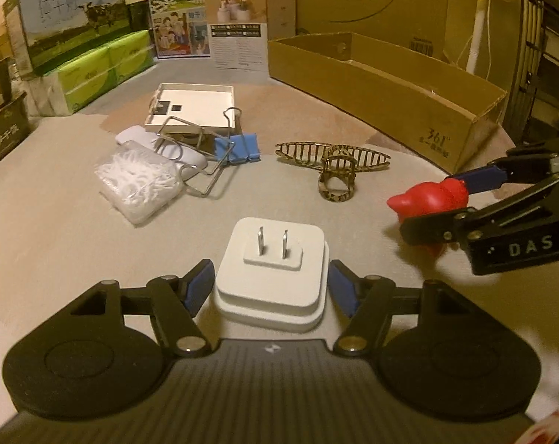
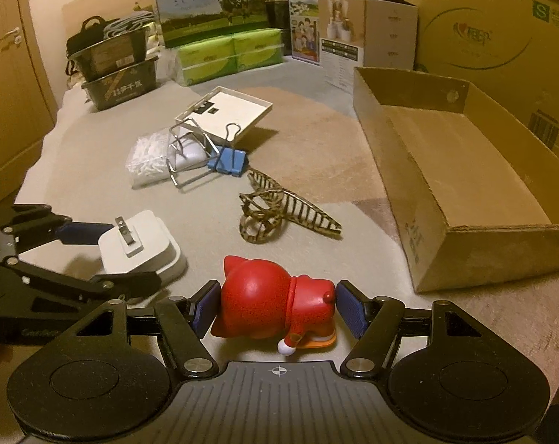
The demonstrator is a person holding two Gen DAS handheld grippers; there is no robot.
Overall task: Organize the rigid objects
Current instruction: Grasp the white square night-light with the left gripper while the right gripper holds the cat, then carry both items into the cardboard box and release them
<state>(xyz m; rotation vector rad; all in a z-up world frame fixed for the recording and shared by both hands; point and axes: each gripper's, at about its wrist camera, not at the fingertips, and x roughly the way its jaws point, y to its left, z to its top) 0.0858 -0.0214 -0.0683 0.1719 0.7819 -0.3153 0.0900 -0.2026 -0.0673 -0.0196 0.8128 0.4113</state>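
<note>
Left tongs (image 1: 268, 283) apart, straddling white square plastic charger plug (image 1: 271, 277) on grey carpeted surface (image 1: 57, 240), prongs pointing up. Right tongs (image 2: 277, 305) clamped on glossy red cat figurine (image 2: 268, 298), lying sideways, long axis 3-to-9 o'clock, ears toward 9. Open brown cardboard box (image 2: 446, 170) at 2 o'clock, leopard-print hair claw (image 2: 279, 211) at 12.

The charger (image 1: 270, 279) sits between the left tongs (image 1: 268, 288), the figurine (image 2: 275, 298) between the right tongs (image 2: 277, 307) (side by side); hair claw (image 1: 335, 168) ahead, cardboard box (image 2: 427, 192) right of it.
</note>
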